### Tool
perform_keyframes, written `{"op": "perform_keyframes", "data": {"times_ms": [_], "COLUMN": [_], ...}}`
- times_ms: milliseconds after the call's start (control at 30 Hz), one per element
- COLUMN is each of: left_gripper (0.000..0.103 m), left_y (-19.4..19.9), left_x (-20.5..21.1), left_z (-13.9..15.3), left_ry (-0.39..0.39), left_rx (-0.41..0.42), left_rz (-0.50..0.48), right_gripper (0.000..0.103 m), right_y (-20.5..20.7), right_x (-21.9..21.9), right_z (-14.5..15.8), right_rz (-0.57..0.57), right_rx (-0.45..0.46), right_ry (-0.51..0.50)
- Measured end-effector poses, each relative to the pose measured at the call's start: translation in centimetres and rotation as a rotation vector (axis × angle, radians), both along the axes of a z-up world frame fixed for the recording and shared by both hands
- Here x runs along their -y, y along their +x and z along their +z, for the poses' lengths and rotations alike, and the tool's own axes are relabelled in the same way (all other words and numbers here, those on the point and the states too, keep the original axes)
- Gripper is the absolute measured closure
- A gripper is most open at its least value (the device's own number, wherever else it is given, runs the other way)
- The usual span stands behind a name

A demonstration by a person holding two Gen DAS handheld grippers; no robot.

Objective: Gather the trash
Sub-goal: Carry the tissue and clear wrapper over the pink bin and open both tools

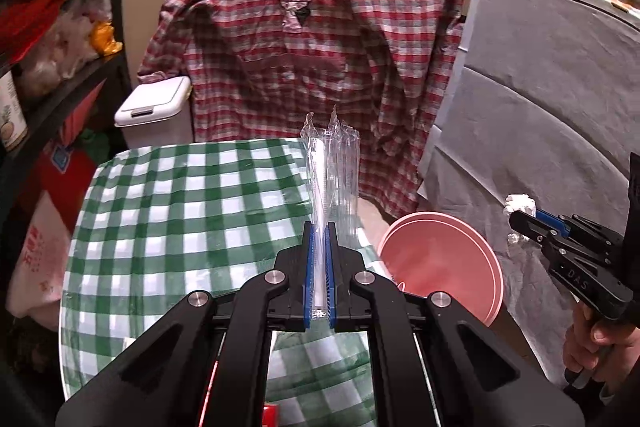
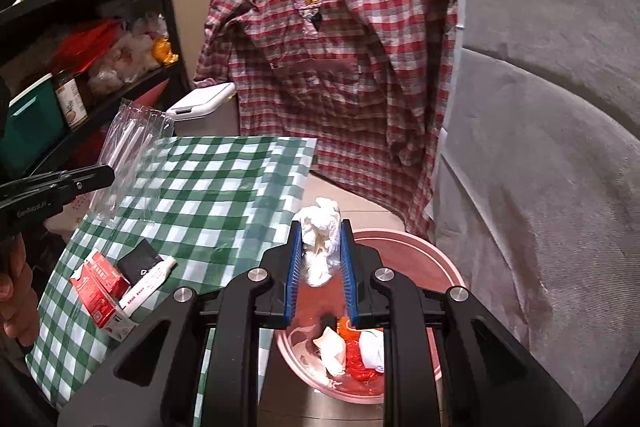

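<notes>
My left gripper (image 1: 319, 227) is shut on a clear plastic wrapper with white straws (image 1: 330, 167) and holds it upright above the green checked table (image 1: 180, 211). The wrapper also shows in the right wrist view (image 2: 128, 151), with the left gripper (image 2: 108, 175) at the left edge. My right gripper (image 2: 320, 227) is shut on a crumpled white tissue (image 2: 320, 243) above the pink bin (image 2: 448, 271), which holds white and orange scraps (image 2: 352, 347). In the left wrist view the right gripper (image 1: 516, 217) holds the tissue (image 1: 520, 203) to the right of the pink bin (image 1: 440, 259).
A red carton (image 2: 102, 291), a white tube (image 2: 148, 285) and a small black item (image 2: 138, 259) lie on the table's near left. A white lidded bin (image 1: 154, 113) stands behind the table. A red plaid shirt (image 1: 316, 47) hangs at the back. Grey cloth (image 2: 540, 187) covers the right side.
</notes>
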State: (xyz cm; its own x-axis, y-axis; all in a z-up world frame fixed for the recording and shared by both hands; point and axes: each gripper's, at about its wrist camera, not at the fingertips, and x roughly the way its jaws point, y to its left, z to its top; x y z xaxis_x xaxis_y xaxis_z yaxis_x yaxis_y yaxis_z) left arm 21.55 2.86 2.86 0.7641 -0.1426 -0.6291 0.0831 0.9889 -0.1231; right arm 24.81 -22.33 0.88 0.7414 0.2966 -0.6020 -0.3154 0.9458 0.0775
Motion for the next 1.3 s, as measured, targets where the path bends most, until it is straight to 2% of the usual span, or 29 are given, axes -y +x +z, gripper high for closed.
{"op": "perform_keyframes", "data": {"times_ms": [533,1000,1167,1233,1267,1300], "left_gripper": [0.098,0.098,0.097,0.083,0.066,0.062], "left_y": [1.6,3.5,4.4,4.6,4.7,4.7], "left_x": [4.8,9.7,11.2,11.6,11.8,12.0], "left_z": [-1.0,-4.1,-4.9,-5.1,-5.1,-5.1], "left_ry": [0.006,0.016,0.009,0.005,0.009,0.014], "left_rx": [0.018,-0.045,-0.073,-0.085,-0.084,-0.077], "left_rz": [-0.071,-0.163,-0.203,-0.221,-0.224,-0.224], "right_gripper": [0.084,0.084,0.077,0.064,0.061,0.058], "right_y": [1.2,2.5,3.0,3.3,3.5,3.6], "right_x": [3.1,4.3,4.3,4.4,4.5,4.5], "right_z": [-0.3,-1.3,-1.9,-2.2,-2.3,-2.4], "right_rz": [-0.085,-0.119,-0.13,-0.139,-0.144,-0.15], "right_rx": [-0.001,-0.03,-0.05,-0.061,-0.066,-0.069], "right_ry": [0.0,-0.014,-0.028,-0.028,-0.028,-0.028]}}
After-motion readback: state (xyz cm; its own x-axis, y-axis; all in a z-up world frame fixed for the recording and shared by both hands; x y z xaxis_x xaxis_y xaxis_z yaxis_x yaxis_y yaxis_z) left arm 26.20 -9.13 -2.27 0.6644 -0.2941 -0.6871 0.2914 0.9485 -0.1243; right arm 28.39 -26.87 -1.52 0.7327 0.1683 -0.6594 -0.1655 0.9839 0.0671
